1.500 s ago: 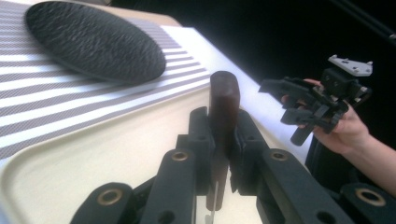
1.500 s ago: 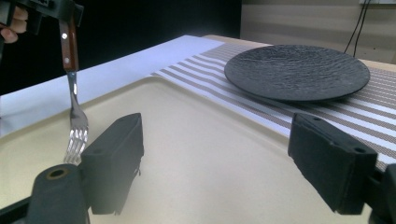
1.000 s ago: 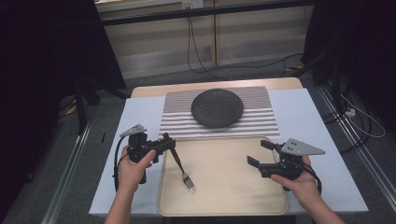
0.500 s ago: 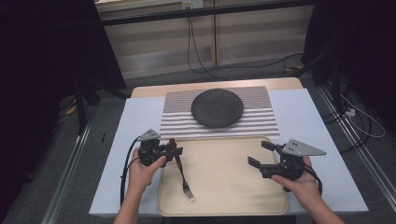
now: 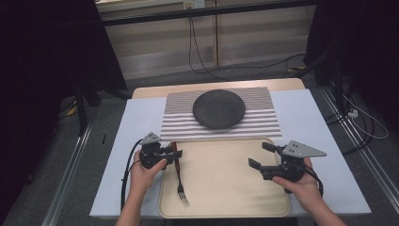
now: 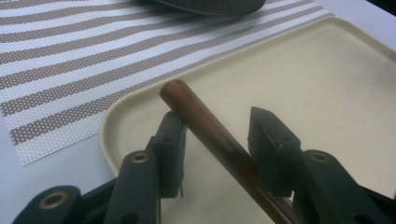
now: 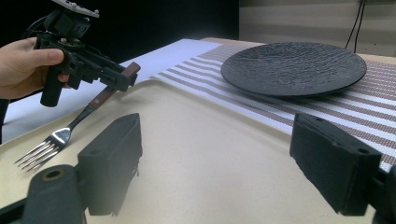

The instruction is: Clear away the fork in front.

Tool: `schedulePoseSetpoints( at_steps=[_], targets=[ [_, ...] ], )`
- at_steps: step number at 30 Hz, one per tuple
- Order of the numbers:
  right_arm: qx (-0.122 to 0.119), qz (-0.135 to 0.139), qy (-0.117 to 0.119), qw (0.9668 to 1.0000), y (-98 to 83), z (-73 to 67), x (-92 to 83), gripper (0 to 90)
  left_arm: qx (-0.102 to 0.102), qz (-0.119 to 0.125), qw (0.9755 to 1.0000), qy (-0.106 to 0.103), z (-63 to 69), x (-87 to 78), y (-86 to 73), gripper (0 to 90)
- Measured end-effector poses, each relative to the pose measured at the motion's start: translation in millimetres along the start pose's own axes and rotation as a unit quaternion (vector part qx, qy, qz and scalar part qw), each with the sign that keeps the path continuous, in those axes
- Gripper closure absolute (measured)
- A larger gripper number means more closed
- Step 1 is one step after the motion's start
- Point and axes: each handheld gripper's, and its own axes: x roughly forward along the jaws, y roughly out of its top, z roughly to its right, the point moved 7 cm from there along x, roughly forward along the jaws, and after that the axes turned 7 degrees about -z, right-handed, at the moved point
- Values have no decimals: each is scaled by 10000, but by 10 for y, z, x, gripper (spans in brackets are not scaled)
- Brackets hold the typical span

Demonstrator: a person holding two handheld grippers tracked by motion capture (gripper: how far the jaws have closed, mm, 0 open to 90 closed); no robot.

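Left gripper view puts my two black fingers (image 6: 170, 140) at a narrow gap that has just been widening, with the fork's brown handle (image 6: 210, 135) running slantwise between them. It leans on the left pad, and the right pad stands just clear, so I judge I am letting go rather than gripping. To finish well, I would open a little more until both pads are free. Then I would lift straight up without dragging the handle sideways.

From the high view, my left gripper (image 5: 173, 154) sits at the tray's (image 5: 226, 209) nine-to-ten o'clock edge. The fork (image 5: 179, 178) lies on the tray's left part, long axis near twelve to six, handle end toward twelve and tines toward six, slightly toward five. My right gripper (image 5: 261, 155) hangs wide open and empty at the tray's three o'clock. The black plate (image 5: 219, 108) sits on the striped mat (image 5: 263, 120) at twelve.
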Motion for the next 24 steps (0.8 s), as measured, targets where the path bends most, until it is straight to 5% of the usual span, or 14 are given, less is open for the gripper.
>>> schedulePoseSetpoints(
  at_steps=[24],
  targets=[
    [3,30,-3,10000,-9,18,-34,170,20,-79,9999,147,-74,37,-85,549]
  ],
)
